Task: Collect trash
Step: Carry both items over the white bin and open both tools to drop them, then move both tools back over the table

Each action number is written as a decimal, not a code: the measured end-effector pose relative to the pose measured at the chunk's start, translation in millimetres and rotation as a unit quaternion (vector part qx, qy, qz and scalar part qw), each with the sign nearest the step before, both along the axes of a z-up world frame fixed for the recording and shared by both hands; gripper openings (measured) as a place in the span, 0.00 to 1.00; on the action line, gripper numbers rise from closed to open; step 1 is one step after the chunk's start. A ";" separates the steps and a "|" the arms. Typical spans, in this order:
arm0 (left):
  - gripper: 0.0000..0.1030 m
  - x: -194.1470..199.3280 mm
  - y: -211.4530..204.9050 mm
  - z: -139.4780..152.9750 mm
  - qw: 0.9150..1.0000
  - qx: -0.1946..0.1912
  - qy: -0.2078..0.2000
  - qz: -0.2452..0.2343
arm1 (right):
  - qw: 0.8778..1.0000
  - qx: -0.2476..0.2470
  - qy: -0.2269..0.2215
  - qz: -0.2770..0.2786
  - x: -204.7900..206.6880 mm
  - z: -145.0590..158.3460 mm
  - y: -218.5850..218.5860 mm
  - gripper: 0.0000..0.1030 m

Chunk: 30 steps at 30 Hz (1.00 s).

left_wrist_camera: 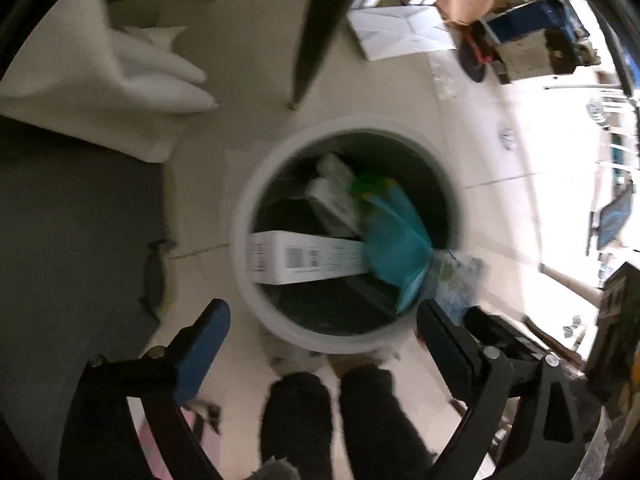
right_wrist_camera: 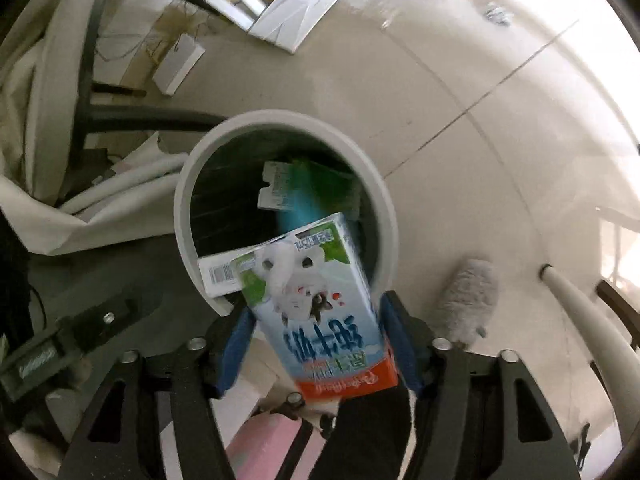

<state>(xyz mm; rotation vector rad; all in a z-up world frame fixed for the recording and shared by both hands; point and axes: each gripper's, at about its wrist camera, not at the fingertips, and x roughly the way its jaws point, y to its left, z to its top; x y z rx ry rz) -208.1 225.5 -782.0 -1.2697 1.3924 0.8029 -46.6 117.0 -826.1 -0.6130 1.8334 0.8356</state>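
The right gripper (right_wrist_camera: 316,344) has its blue pads (right_wrist_camera: 236,354) spread, and a milk carton (right_wrist_camera: 316,308) sits between them with a sliver of gap on each side, so nothing presses on it; whether it rests on anything I cannot tell. The carton tilts top-first toward the white bin (right_wrist_camera: 384,216) just ahead, its upper end overlapping the near rim. The left gripper (left_wrist_camera: 324,316) stands wide open and empty, its fingers straddling the near rim of the bin (left_wrist_camera: 248,240). A blurred teal packet (left_wrist_camera: 400,248) lies across the mouth, past the fingertips, over a white box (left_wrist_camera: 304,258) with a barcode. Only the left view shows the person's dark legs (left_wrist_camera: 332,420) below the bin and another gripper (left_wrist_camera: 496,332) at right. Only the right view shows the carton clearly, a grey slipper (right_wrist_camera: 468,300) on the floor (right_wrist_camera: 460,80) and a pink object (right_wrist_camera: 268,448) beneath.
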 end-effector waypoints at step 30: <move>0.93 -24.0 -57.8 230.2 0.988 0.135 0.066 -0.034 | 0.983 0.027 -0.159 0.084 -13.9 228.7 -16.1 0.97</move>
